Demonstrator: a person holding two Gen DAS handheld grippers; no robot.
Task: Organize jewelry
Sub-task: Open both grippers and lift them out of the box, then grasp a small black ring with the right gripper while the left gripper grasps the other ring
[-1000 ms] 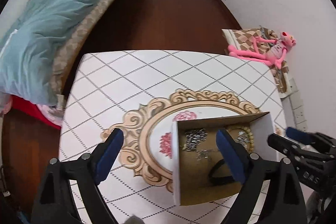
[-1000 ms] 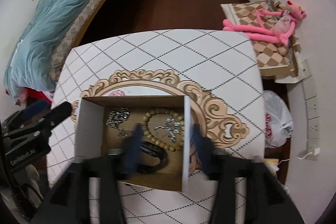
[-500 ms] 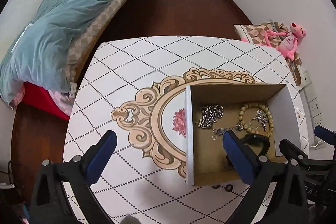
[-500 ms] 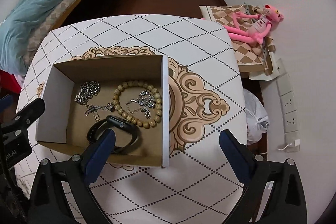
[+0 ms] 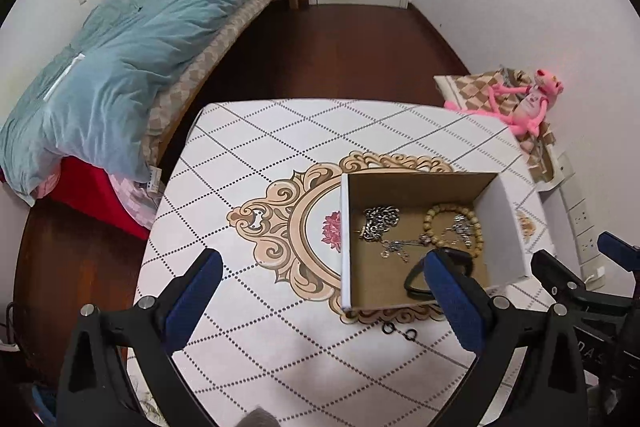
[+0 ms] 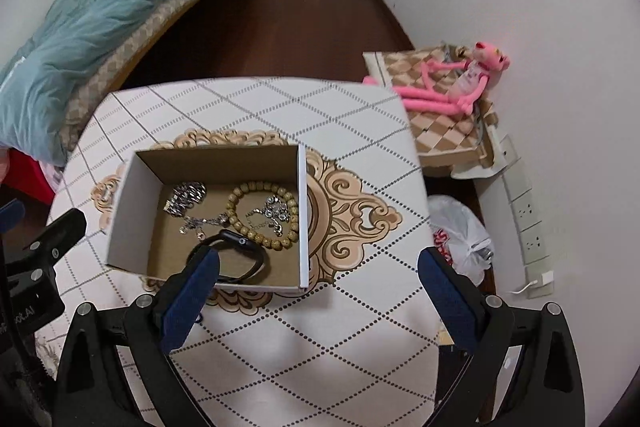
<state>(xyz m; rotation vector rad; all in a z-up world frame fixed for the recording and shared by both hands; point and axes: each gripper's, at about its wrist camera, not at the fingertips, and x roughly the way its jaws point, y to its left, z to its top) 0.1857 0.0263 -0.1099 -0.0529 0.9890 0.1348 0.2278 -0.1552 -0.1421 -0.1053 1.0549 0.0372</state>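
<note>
An open cardboard box (image 5: pixel 508 223) (image 6: pixel 124 203) stands on the patterned table. Inside lie a silver chain (image 5: pixel 380 221) (image 6: pixel 186 197), a wooden bead bracelet (image 5: pixel 472 223) (image 6: pixel 240 223), a small silver necklace (image 6: pixel 274 209) and a black wristband (image 5: pixel 412 279) (image 6: pixel 244 255). Two small black rings (image 5: pixel 398 331) lie on the table in front of the box. My left gripper (image 5: pixel 324 299) is open and empty, above the table left of the box. My right gripper (image 6: pixel 316 295) is open and empty, above the box's right front corner.
The table (image 5: pixel 280 131) (image 6: pixel 320 347) has a white diamond-pattern top with a tan ornament. A bed with a blue duvet (image 5: pixel 120 67) is at the left. A pink plush toy (image 6: pixel 452 83) lies on a checked cushion at the right, with a plastic bag (image 6: pixel 464 235) below.
Both grippers have drawn back and up from the box. The right gripper's jaws, narrower a second ago over the box, now stand wide open. The jewelry stays in the box.
</note>
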